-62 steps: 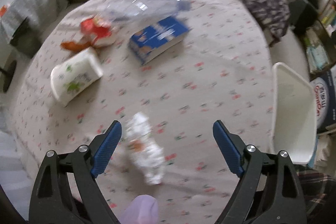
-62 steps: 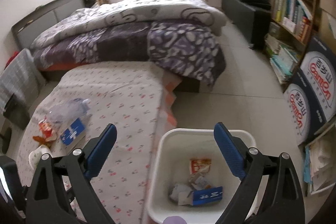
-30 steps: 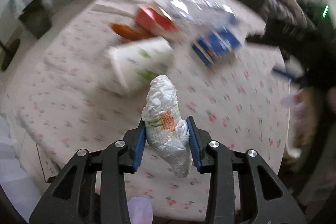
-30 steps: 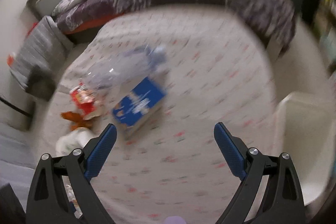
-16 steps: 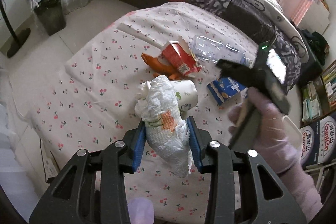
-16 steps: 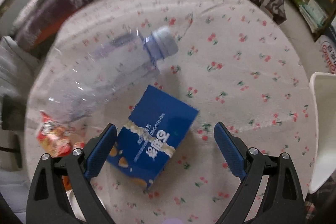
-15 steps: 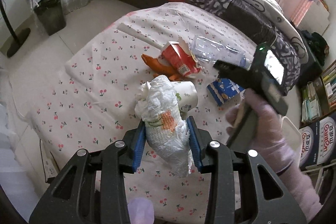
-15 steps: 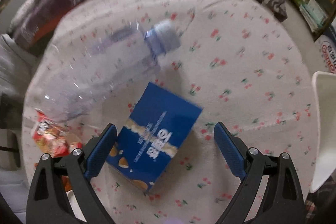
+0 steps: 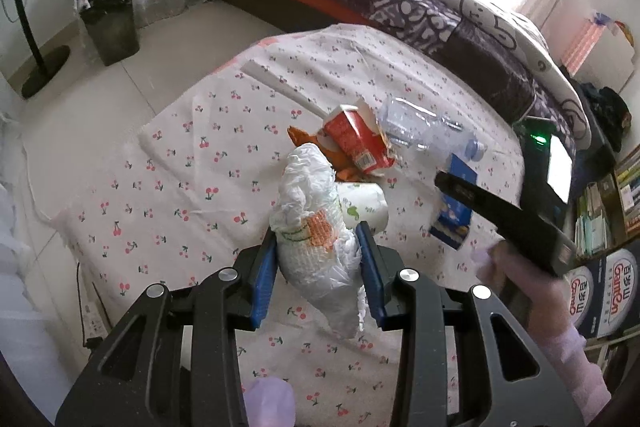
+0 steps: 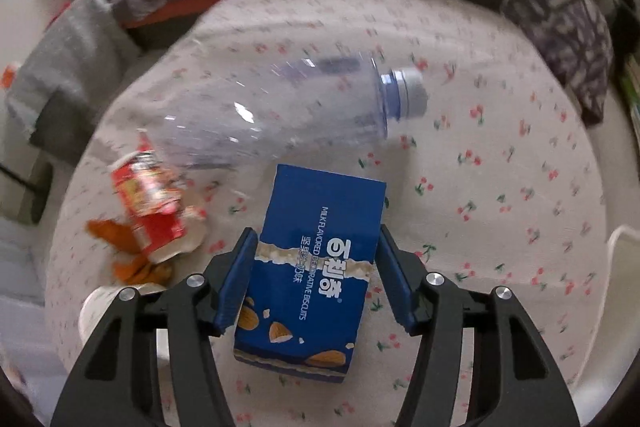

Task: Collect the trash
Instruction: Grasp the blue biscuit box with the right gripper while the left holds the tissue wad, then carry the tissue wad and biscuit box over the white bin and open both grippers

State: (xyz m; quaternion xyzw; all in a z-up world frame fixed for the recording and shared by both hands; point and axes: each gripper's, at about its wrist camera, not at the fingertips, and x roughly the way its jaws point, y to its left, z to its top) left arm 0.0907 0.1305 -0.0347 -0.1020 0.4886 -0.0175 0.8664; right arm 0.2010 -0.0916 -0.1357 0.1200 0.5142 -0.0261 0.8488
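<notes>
Holding a crumpled white wrapper (image 9: 316, 243), my left gripper (image 9: 318, 269) is clamped on it above the cherry-print cloth (image 9: 192, 187). My right gripper (image 10: 314, 281) has just been closing; its pads flank the blue biscuit box (image 10: 316, 251), right pad seemingly a hair off. Clear bottle (image 10: 288, 107) lies just beyond.

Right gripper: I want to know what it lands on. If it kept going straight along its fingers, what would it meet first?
The blue biscuit box, already between the right gripper's jaws, which have just been closing on it. Under it lies the cherry-print cloth. Pad contact is hard to judge.
</notes>
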